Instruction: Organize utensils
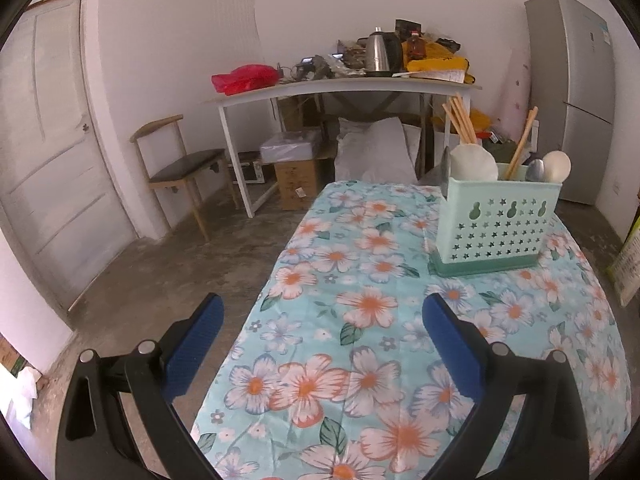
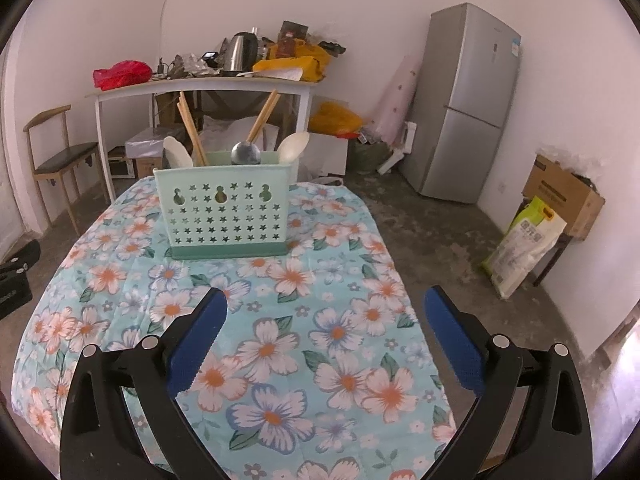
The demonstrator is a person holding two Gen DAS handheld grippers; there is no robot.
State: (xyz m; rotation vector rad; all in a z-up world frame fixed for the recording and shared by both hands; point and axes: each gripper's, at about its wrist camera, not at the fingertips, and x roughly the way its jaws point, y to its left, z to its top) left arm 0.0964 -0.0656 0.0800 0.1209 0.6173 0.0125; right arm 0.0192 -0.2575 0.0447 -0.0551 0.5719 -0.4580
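Note:
A mint-green utensil holder (image 2: 222, 212) (image 1: 496, 226) with star-shaped holes stands on the flowered tablecloth (image 2: 280, 340) (image 1: 340, 320). Wooden chopsticks (image 2: 192, 132) (image 1: 464, 122), white spoons (image 2: 294, 146) (image 1: 556, 166) and a metal spoon (image 2: 246, 153) (image 1: 535, 170) stick up out of it. My right gripper (image 2: 324, 300) is open and empty, short of the holder and facing it. My left gripper (image 1: 323, 304) is open with nothing between its blue pads, over the table's near left edge; the holder lies ahead to its right.
Beyond the table stands a cluttered white desk (image 2: 200, 82) (image 1: 340, 86) with a kettle and bags. A wooden chair (image 1: 180, 168) and a door (image 1: 52, 140) are at left, a grey fridge (image 2: 464, 104) at right, with boxes (image 2: 560, 192) and a bag on the concrete floor.

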